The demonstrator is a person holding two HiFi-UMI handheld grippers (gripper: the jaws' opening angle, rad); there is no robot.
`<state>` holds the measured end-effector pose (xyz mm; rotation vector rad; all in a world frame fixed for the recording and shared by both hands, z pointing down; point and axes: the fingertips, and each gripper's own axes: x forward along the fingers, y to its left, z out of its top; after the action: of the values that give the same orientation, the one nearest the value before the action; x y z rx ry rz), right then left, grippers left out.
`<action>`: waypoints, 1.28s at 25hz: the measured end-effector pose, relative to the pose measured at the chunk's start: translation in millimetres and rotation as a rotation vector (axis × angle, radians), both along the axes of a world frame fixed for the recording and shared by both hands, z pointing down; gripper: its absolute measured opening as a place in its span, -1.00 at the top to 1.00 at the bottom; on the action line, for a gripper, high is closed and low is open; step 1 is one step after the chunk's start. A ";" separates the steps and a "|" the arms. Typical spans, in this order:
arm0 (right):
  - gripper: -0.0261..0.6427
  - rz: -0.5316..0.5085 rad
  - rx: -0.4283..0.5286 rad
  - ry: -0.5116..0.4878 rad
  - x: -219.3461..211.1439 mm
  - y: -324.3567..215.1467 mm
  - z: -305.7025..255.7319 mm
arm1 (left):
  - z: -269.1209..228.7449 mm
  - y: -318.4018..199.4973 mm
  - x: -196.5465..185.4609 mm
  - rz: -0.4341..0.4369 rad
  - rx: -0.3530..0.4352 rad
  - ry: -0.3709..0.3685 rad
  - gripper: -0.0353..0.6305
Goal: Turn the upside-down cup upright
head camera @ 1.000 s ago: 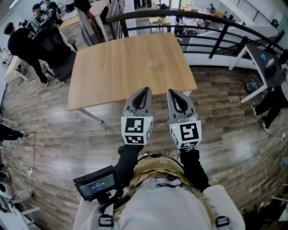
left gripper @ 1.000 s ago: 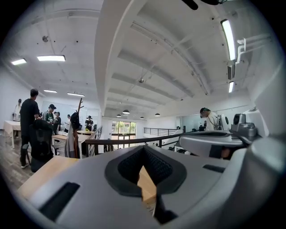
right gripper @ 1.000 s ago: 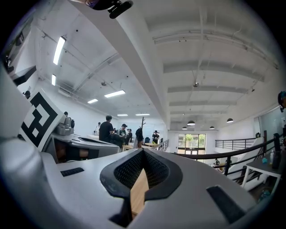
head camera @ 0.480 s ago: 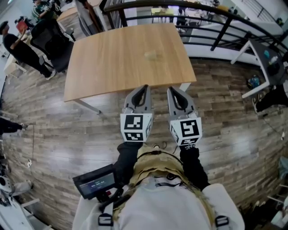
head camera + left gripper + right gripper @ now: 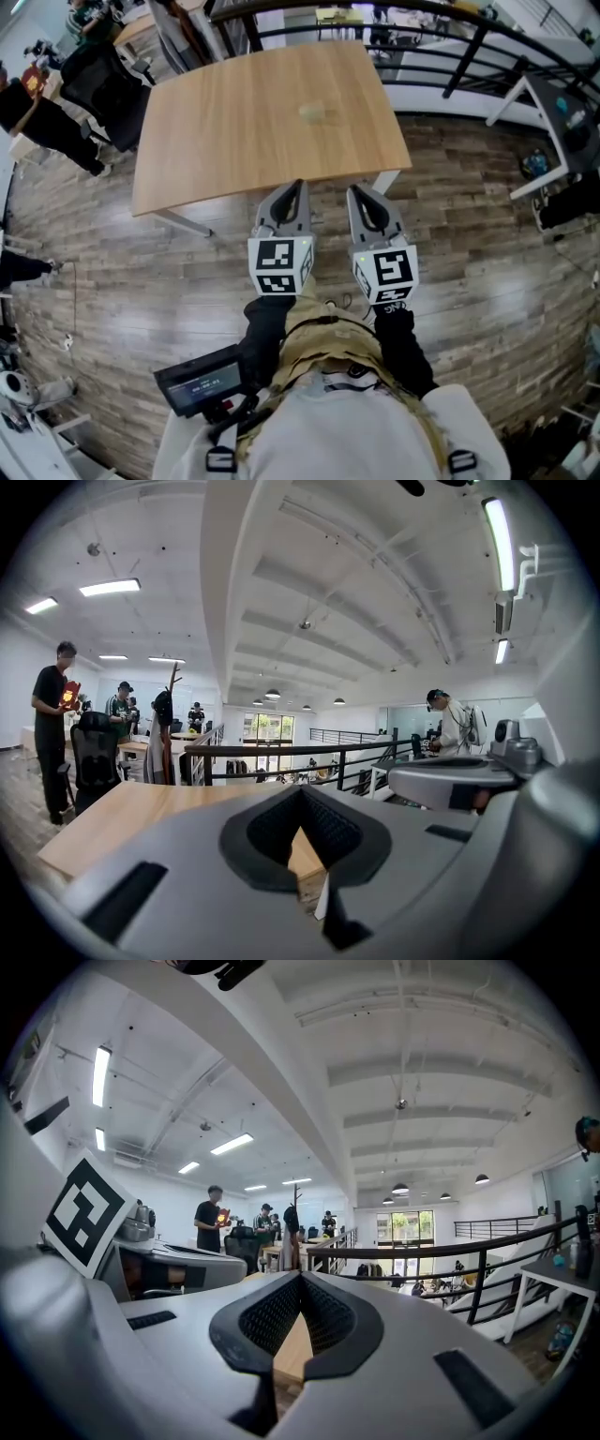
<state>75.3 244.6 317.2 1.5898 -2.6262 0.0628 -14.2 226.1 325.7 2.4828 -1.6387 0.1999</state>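
**Q:** Head view first. Where do things stand?

**A:** The person is at the near edge of the wooden table (image 5: 216, 131). The left gripper (image 5: 298, 187) and right gripper (image 5: 355, 191) are side by side, tips at that edge, toward the near right corner. Both pairs of jaws are pressed together with nothing in them.

**Q:** And the cup (image 5: 319, 113)?

**A:** It's a faint, pale shape on the tabletop, right of the middle and nearer the far edge, well apart from both grippers. I take it for the cup, but it is too small to tell whether it sits mouth-down.

**Q:** The left gripper view?

**A:** The left gripper (image 5: 300, 791) has its jaws meeting at the tip, empty. The table (image 5: 112, 822) runs off to the left, with a black railing (image 5: 281, 750) beyond. No cup shows.

**Q:** The right gripper view?

**A:** Much the same. The right gripper (image 5: 300, 1279) is closed on nothing, and a sliver of the table (image 5: 292, 1349) shows in the gap behind the tips. There are people (image 5: 214, 1218) far off.

**Q:** So which step is this?

**A:** The approach, I'd judge. None of the turning has begun. The next move calls for a reach across to the cup, with one pair of jaws parted to take its wall. After that comes a half turn to set it on its base.
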 end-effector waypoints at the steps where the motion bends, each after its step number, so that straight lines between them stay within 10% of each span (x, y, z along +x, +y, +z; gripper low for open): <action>1: 0.86 -0.005 -0.003 0.005 -3.3 -6.1 3.2 | 3.2 -6.8 -2.7 -0.002 -0.005 0.001 0.89; 32: 0.86 0.130 -0.106 0.040 -46.6 -344.5 24.7 | 37.6 -340.7 -68.0 0.058 -0.113 0.044 0.89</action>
<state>28.6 -99.8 341.9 1.7053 -2.4431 0.1729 -82.3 -114.7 363.3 2.4338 -1.4969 0.2365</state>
